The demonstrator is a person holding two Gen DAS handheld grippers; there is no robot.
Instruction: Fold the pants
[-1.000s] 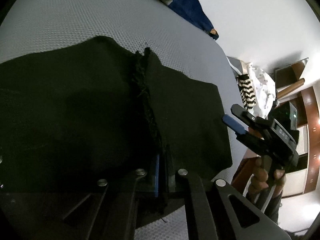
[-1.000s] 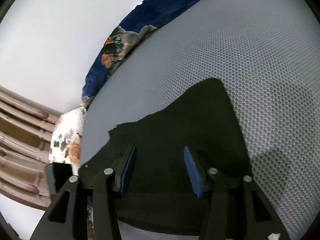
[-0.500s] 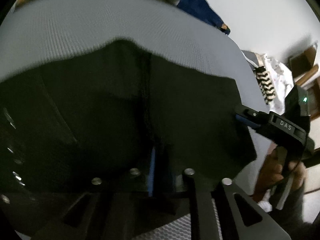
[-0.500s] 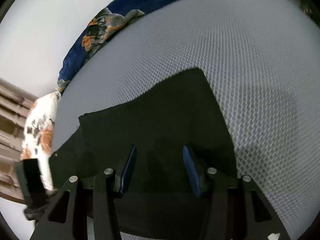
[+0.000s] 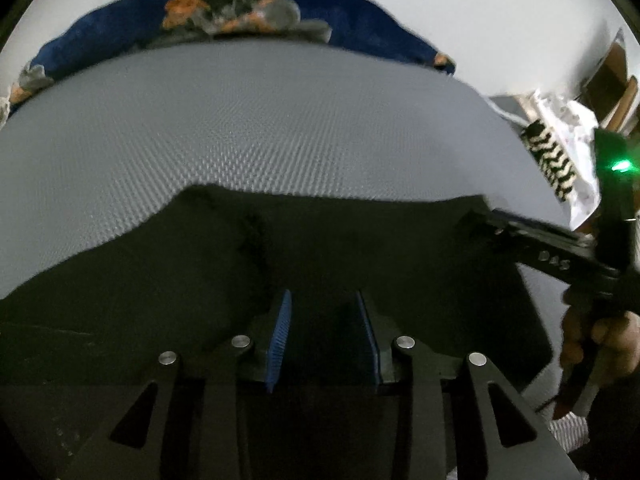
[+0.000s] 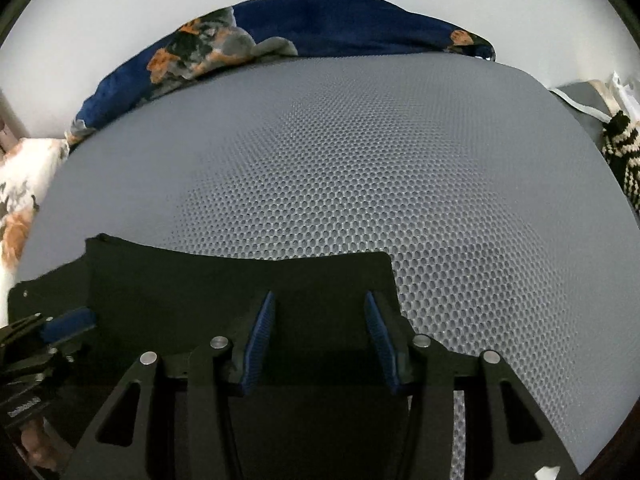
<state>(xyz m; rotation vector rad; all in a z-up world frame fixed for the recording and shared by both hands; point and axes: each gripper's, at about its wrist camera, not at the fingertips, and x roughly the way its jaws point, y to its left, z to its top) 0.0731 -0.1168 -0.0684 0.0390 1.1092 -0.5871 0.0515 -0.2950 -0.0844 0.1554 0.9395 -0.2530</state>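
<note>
Lying flat on grey mesh mattress: black pants, already folded into a compact panel. Hovering over it, left tool and right tool, both spread apart, gripping nothing. Likely needing one more fold.

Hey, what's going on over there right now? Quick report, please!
Left tongs open, right tongs open, both over the black pants. Pants flat on grey mat. Blue floral cloth beyond mat's far edge, clear of pants.
</note>
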